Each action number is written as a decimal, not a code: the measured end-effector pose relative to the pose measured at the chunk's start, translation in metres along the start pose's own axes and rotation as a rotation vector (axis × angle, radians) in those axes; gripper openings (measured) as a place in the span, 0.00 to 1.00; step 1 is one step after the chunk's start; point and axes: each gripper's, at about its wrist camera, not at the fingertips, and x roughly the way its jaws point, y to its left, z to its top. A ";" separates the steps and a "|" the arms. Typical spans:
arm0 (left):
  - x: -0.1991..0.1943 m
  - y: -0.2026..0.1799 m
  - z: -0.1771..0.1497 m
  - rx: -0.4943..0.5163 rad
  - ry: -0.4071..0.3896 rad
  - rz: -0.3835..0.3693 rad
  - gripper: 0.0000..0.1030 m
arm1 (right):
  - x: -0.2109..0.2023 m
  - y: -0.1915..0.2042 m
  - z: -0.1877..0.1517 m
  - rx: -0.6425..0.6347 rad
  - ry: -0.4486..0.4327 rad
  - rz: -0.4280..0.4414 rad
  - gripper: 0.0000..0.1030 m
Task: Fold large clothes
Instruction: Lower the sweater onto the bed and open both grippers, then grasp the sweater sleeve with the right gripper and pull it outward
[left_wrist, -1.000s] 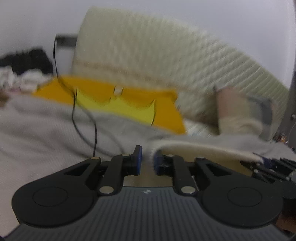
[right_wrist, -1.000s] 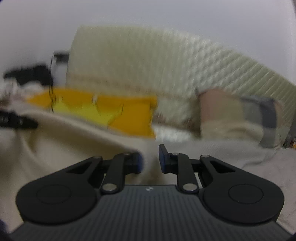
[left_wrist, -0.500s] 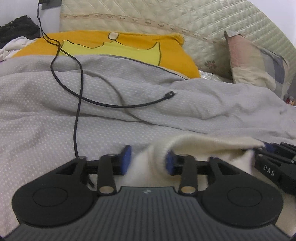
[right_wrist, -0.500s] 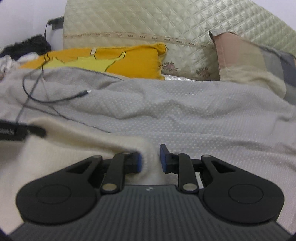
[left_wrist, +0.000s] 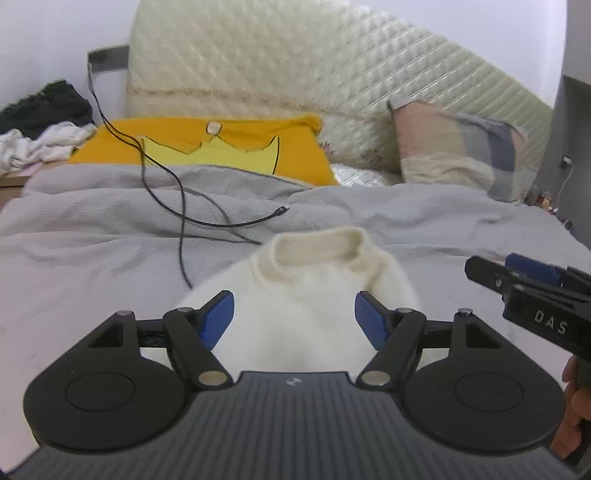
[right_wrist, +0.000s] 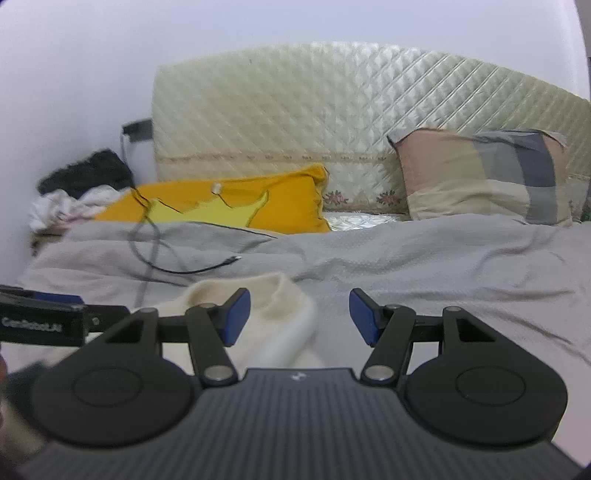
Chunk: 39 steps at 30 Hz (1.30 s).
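1. The cream sweater (left_wrist: 314, 295) lies collar-up on the grey blanket (left_wrist: 92, 258), released.
2. Left claw (left_wrist: 293, 317) is opening wide; the sweater sits between its blue pads (left_wrist: 218, 319), unpinched. Right claw (right_wrist: 295, 315) is opening too, nothing gripped, just beside the sweater.
3. Risk: a pad could snag the fuzzy knit and spoil the fold.
4. The cable (left_wrist: 177, 206) lies near the collar; it could tangle.
5. Open blanket to the right gives room.
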 end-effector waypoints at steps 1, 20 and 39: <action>-0.020 -0.004 -0.006 -0.006 -0.001 -0.003 0.74 | -0.018 0.001 -0.002 0.010 0.001 0.008 0.60; -0.280 -0.059 -0.170 0.054 -0.051 -0.019 0.74 | -0.274 0.027 -0.106 0.048 0.097 0.113 0.60; -0.273 -0.020 -0.211 -0.081 0.025 -0.016 0.74 | -0.266 0.087 -0.192 -0.053 0.372 0.231 0.62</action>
